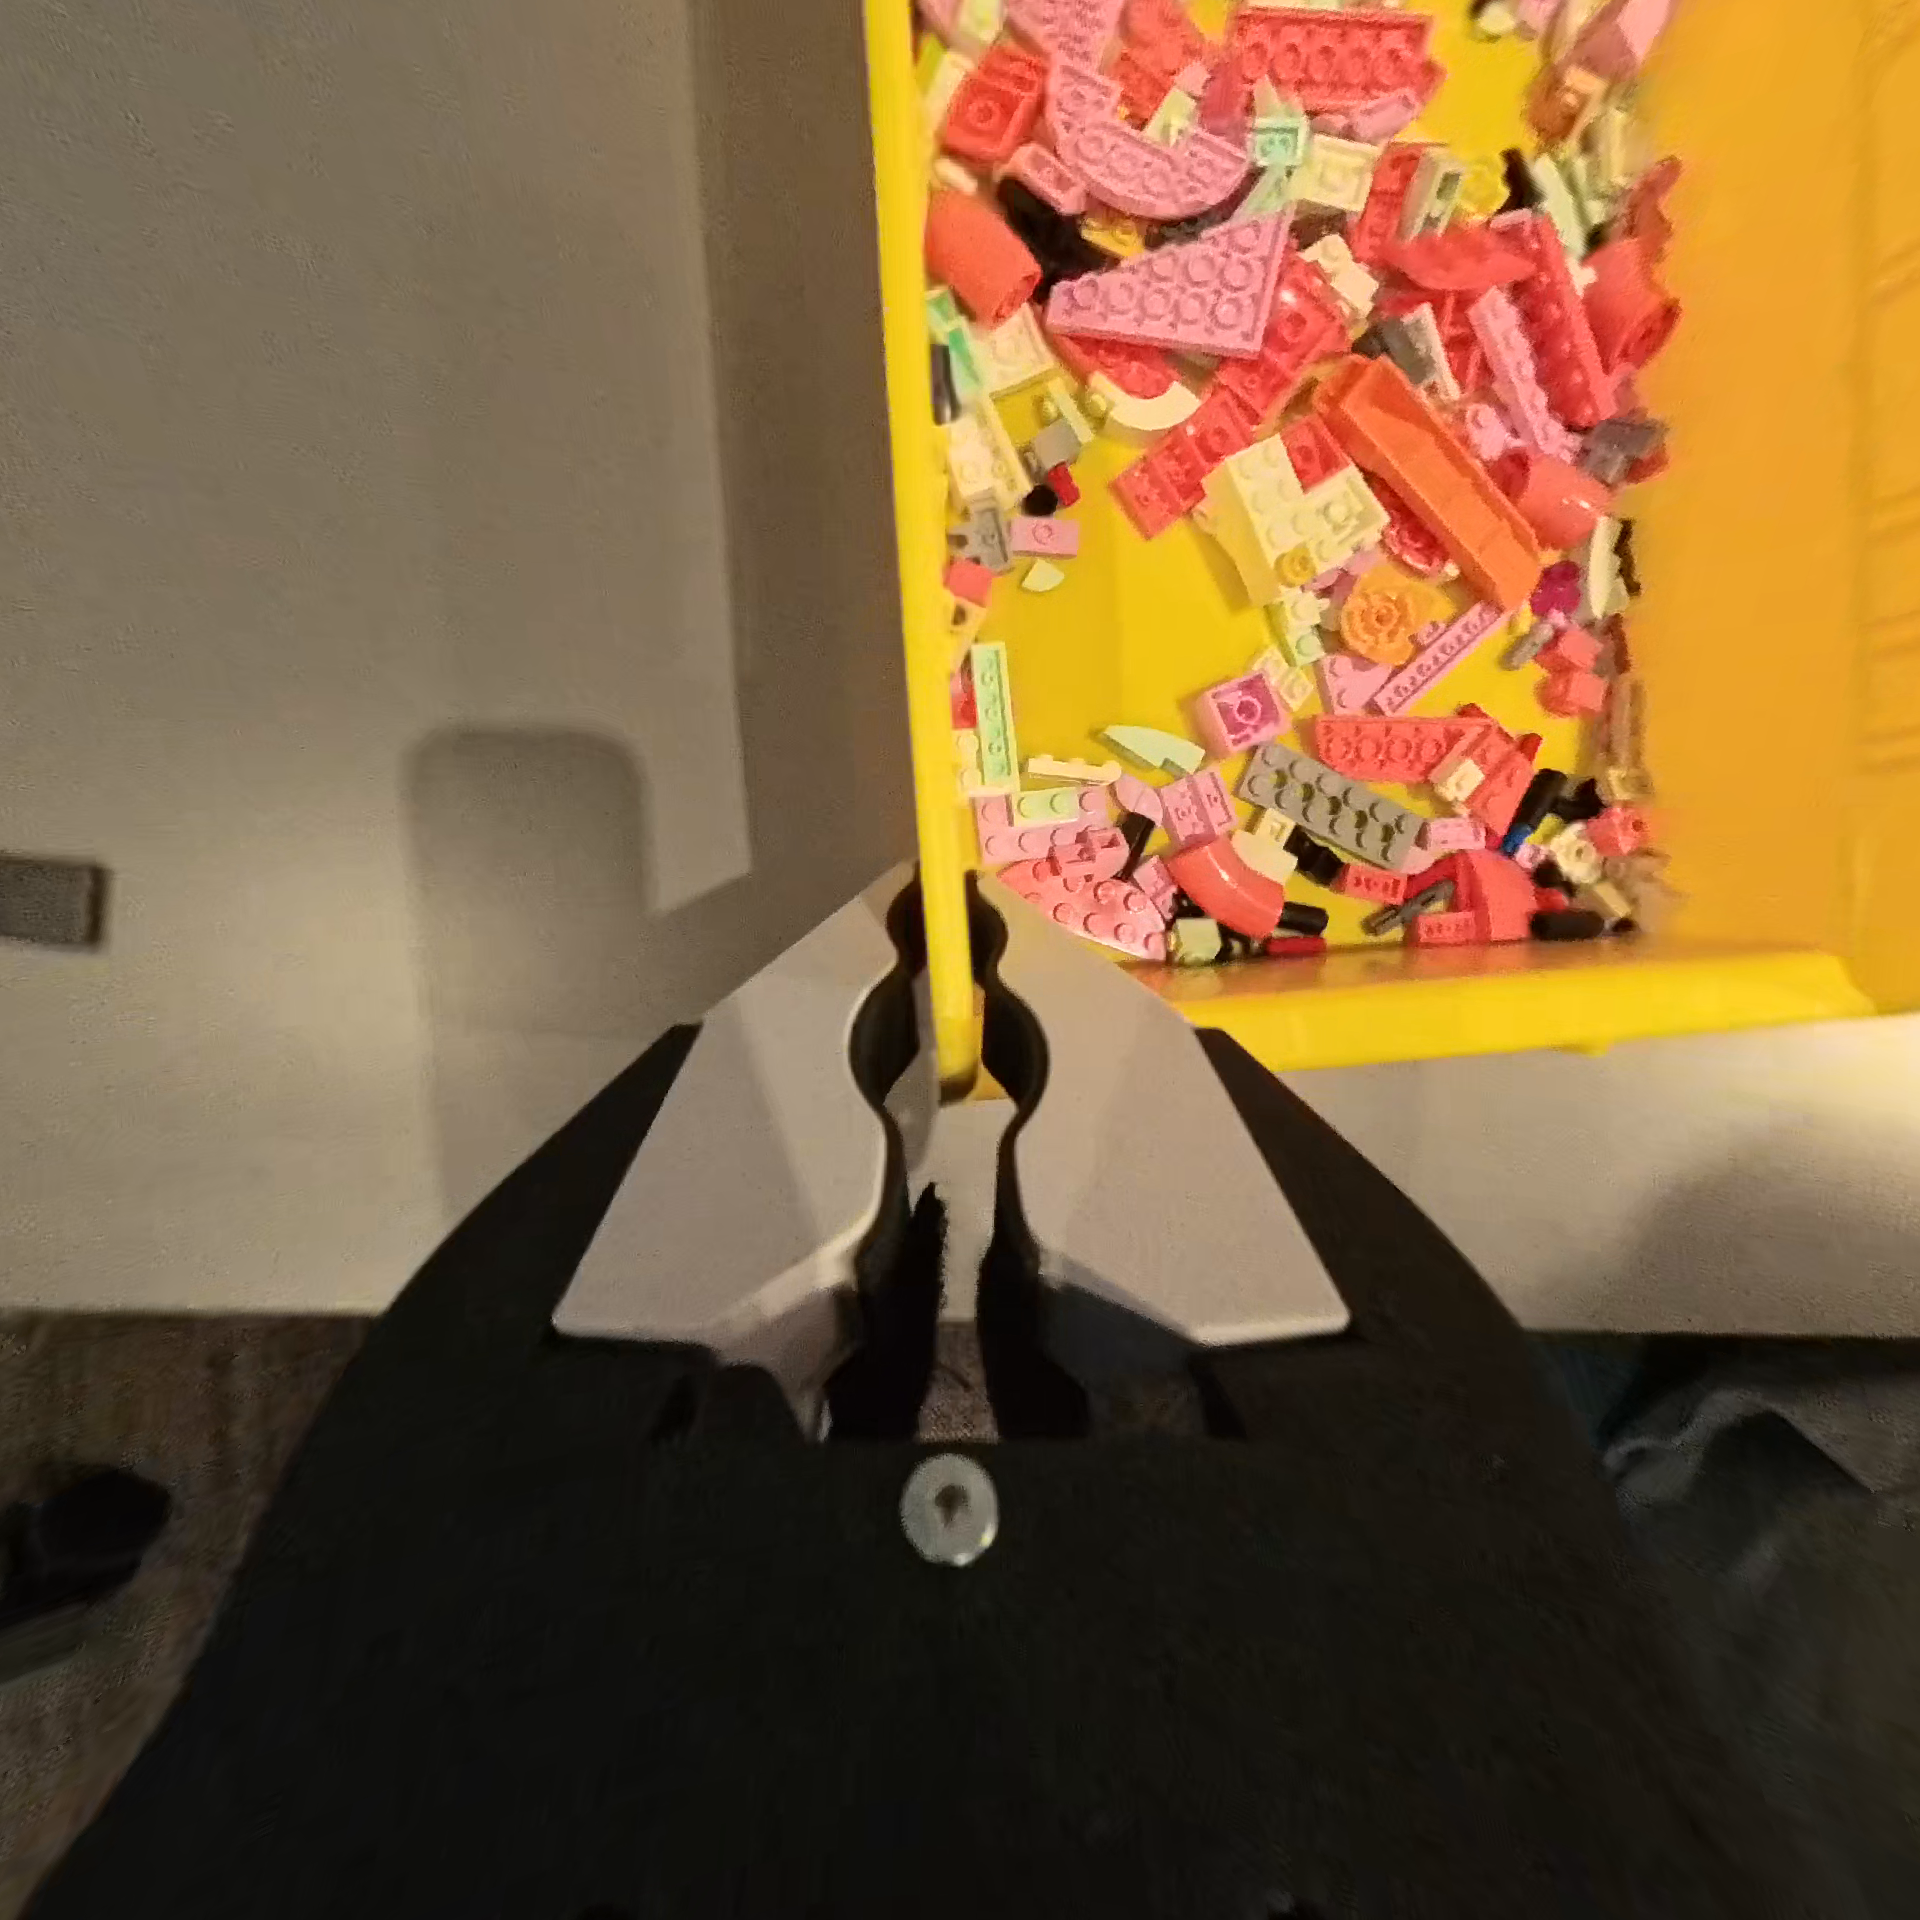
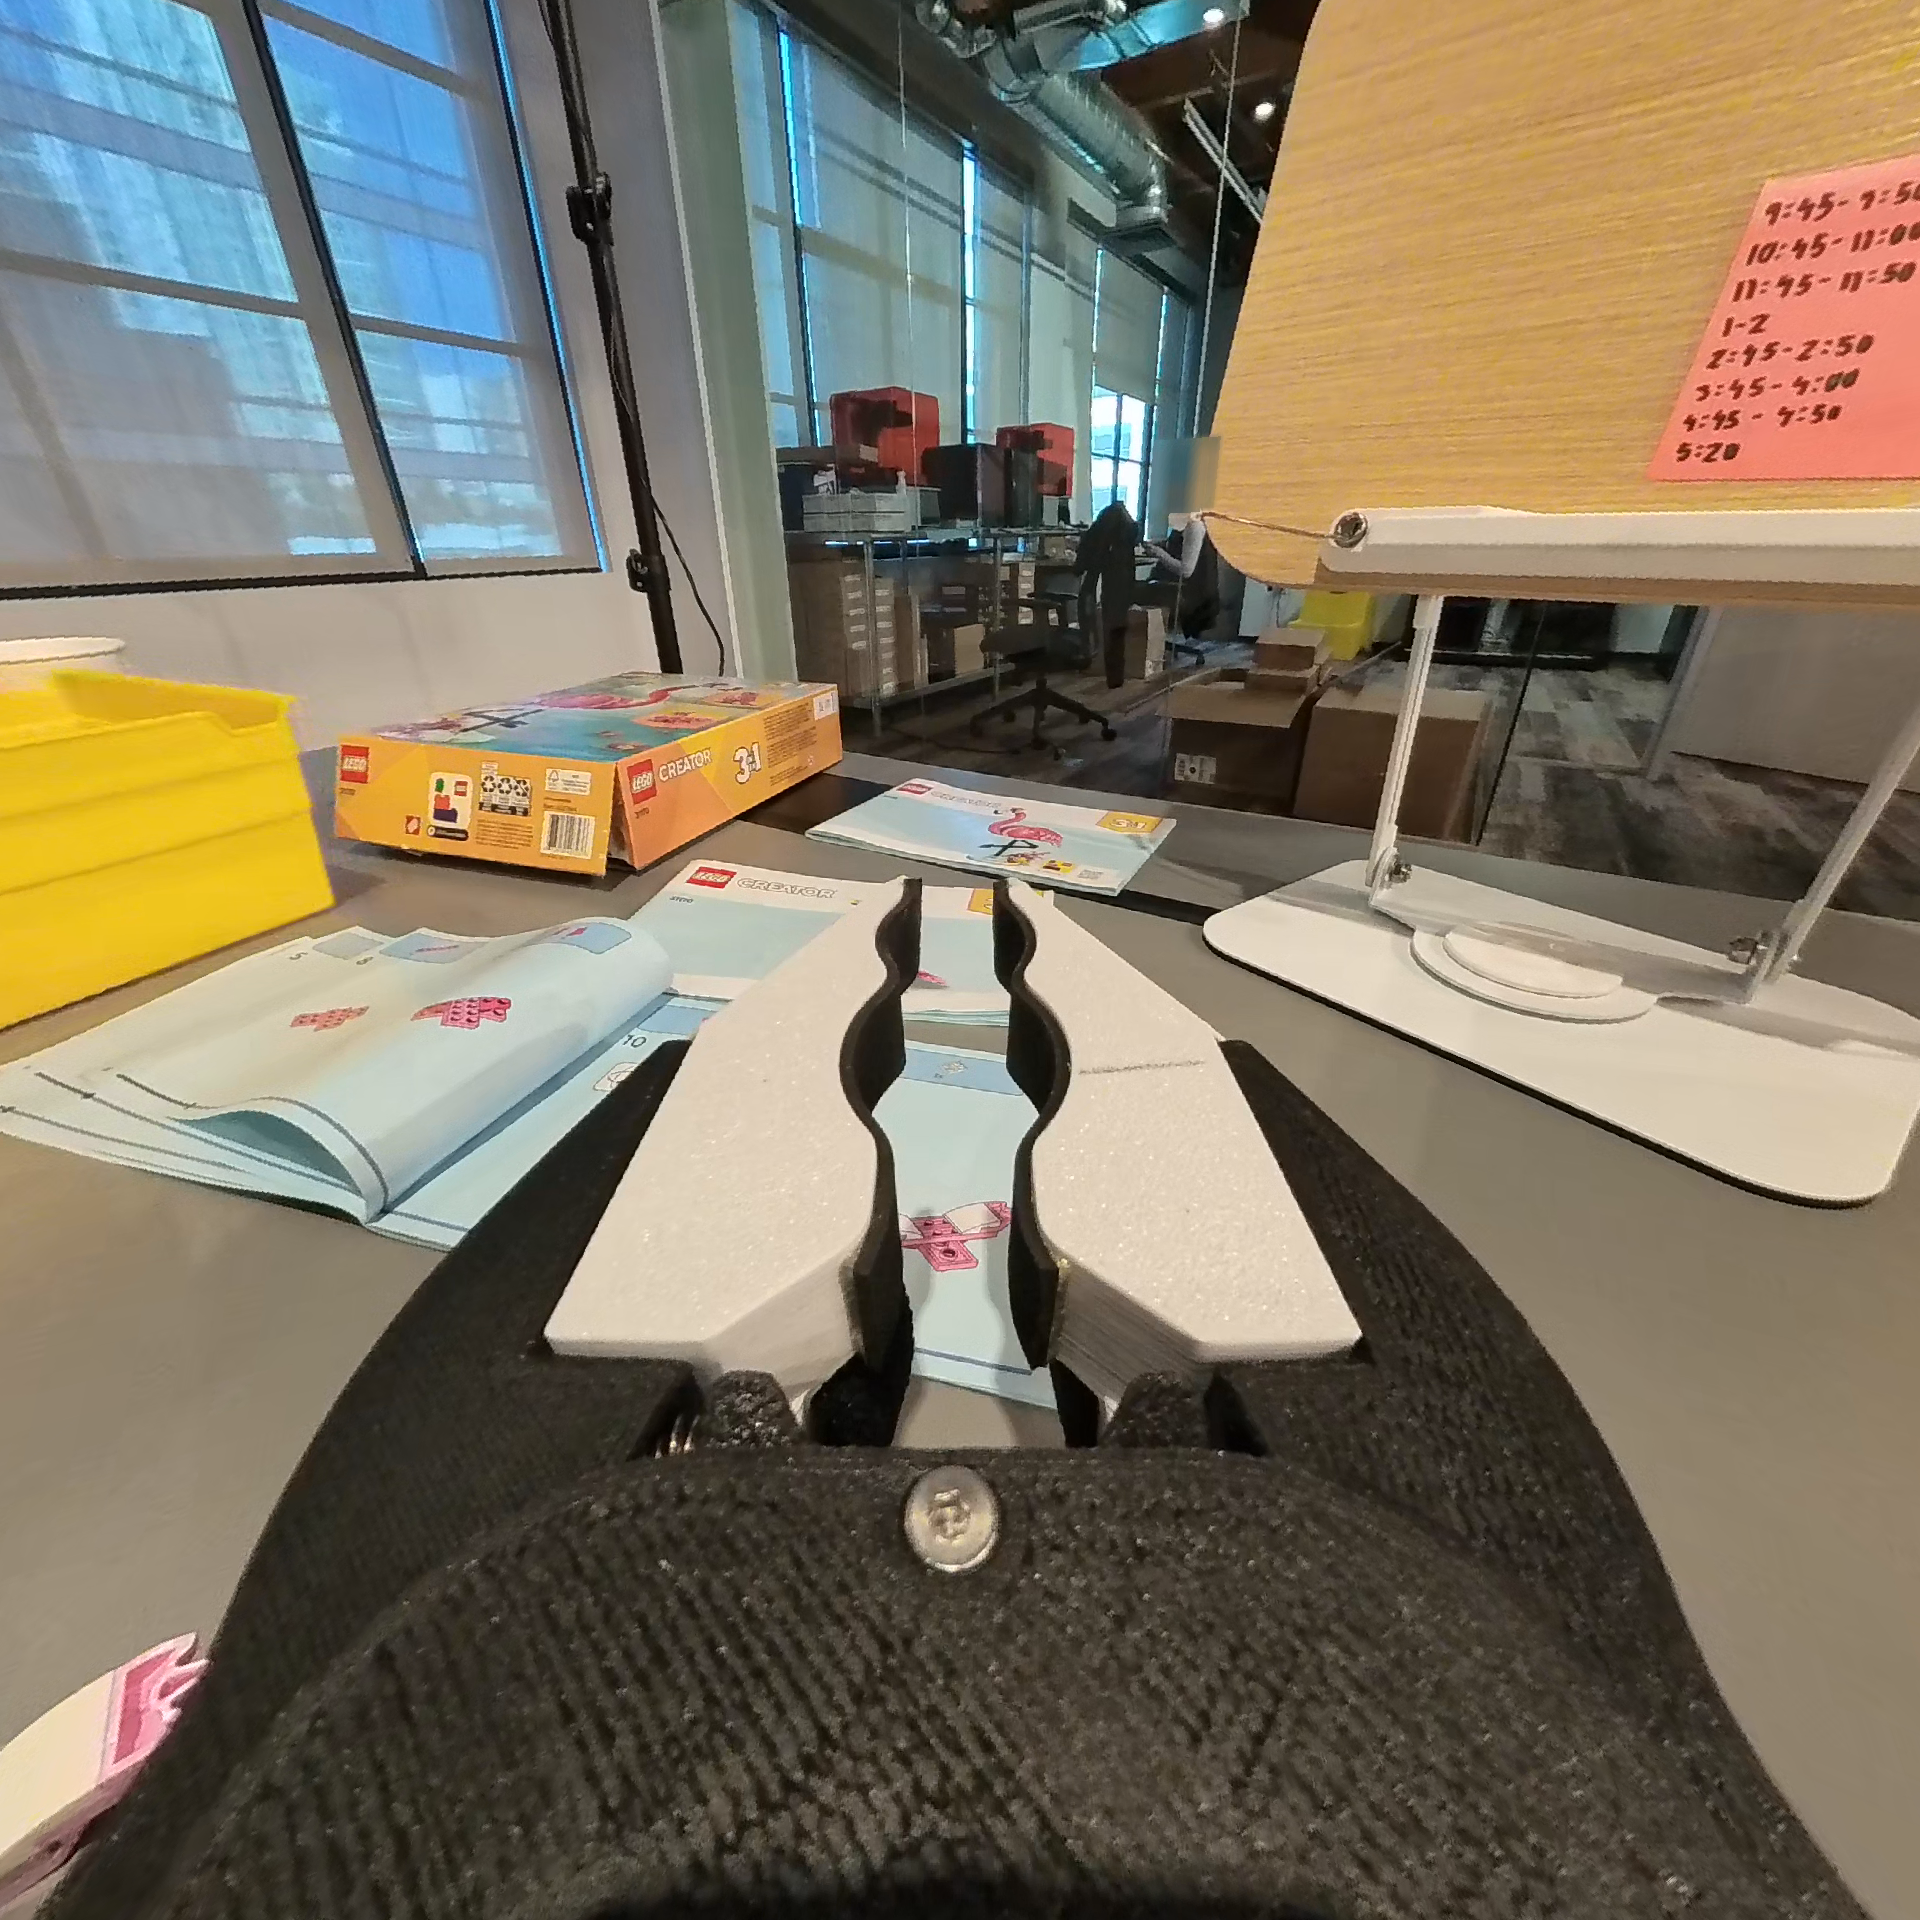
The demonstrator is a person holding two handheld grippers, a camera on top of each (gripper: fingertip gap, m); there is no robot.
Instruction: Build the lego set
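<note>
My left gripper (image 1: pixel 945 894) is shut on the side wall of a yellow bin (image 1: pixel 1351 1008). The bin is tipped toward the camera, with no table visible under it. Inside lies a heap of loose bricks (image 1: pixel 1299 468), mostly pink, coral, cream and orange, with a grey plate (image 1: pixel 1330 805). My right gripper (image 2: pixel 956 899) is slightly open and empty, low over an open instruction booklet (image 2: pixel 416 1060) on the grey table (image 2: pixel 208 1351). A small pink and white brick assembly (image 2: pixel 135 1714) shows at the lower left edge of the right wrist view.
Stacked yellow bins (image 2: pixel 135 831) stand at the left of the table. The orange set box (image 2: pixel 592 779) lies behind the booklet, and a second booklet (image 2: pixel 997 831) lies farther back. A wooden board on a white stand (image 2: pixel 1558 987) carries a pink note (image 2: pixel 1808 322) at the right. There is about 60 cm between the tips of the two grippers.
</note>
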